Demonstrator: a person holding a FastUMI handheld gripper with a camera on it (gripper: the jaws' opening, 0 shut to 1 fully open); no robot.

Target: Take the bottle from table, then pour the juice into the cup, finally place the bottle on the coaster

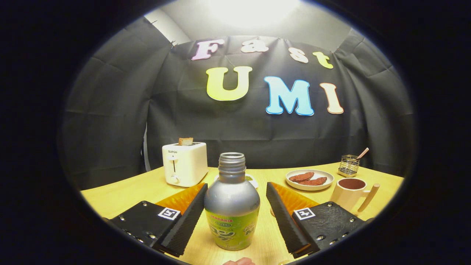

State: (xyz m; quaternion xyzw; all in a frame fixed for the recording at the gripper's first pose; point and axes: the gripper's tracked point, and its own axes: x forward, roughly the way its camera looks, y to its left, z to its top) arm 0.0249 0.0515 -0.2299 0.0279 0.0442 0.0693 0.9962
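A silver bottle (232, 206) with a green label and an uncapped neck stands upright on the wooden table (121, 195), between my two fingers. My gripper (236, 187) is open. The left finger (186, 221) lies close against the bottle's side, while the right finger (283, 217) stands a clear gap away from it. Beyond the right finger sits a cream cup (349, 193) with a wooden handle and a dark inside. A small brown sliver (271, 212) peeks out beside the right finger, mostly hidden.
A white toaster (184, 163) holding a slice of bread stands beyond the left finger. A plate (310, 179) with reddish-brown pieces and a wire holder (348, 165) sit near the cup. Behind the bottle is a small white dish (252, 179). A person's fingertip (239, 262) shows below the bottle.
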